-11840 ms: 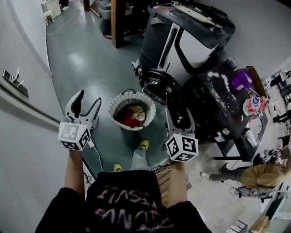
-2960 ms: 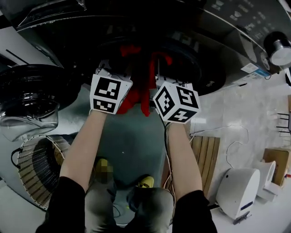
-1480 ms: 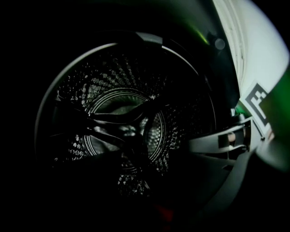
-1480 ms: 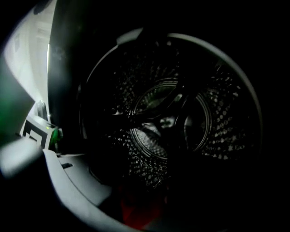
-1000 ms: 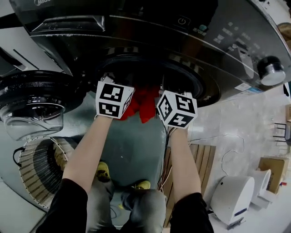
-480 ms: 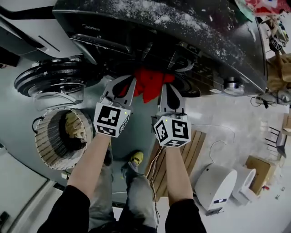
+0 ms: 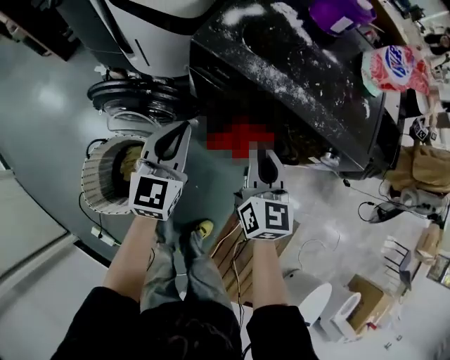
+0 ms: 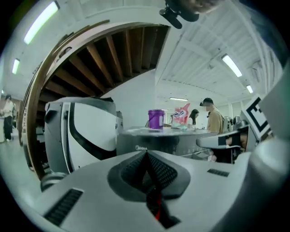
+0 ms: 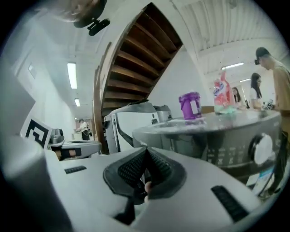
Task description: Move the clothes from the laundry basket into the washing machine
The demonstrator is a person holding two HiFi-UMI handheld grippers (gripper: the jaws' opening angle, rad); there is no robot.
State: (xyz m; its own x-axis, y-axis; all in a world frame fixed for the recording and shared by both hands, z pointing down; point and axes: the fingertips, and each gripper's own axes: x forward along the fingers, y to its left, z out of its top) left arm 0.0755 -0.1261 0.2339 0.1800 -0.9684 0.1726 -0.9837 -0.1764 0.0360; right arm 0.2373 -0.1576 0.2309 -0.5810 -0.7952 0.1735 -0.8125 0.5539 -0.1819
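Note:
The dark front-loading washing machine (image 7: 302,63) stands ahead with its round door (image 7: 133,105) swung open to the left. At its opening, low on the front, a red garment (image 7: 239,137) shows only as a blurred patch. The white laundry basket (image 7: 88,176) sits on the floor at the left with a pale cloth (image 7: 129,160) in it. My left gripper (image 7: 184,126) is shut and raised, above and left of the red patch. My right gripper (image 7: 265,151) is shut too, close beside the patch. In the gripper views the left gripper (image 8: 146,156) and the right gripper (image 9: 146,152) have no cloth ahead of their tips.
A white machine (image 7: 155,35) stands left of the washer. A purple container (image 7: 337,14) and a pink packet (image 7: 394,67) sit on the dusty washer top. Wooden slats (image 7: 228,239) lie by my feet, white appliances (image 7: 330,309) at lower right. People (image 8: 213,120) stand beyond.
Both grippers have risen and drawn back from the washer's opening, still shut. The view has lifted with them, so the washer top now shows. The red garment stays at the opening.

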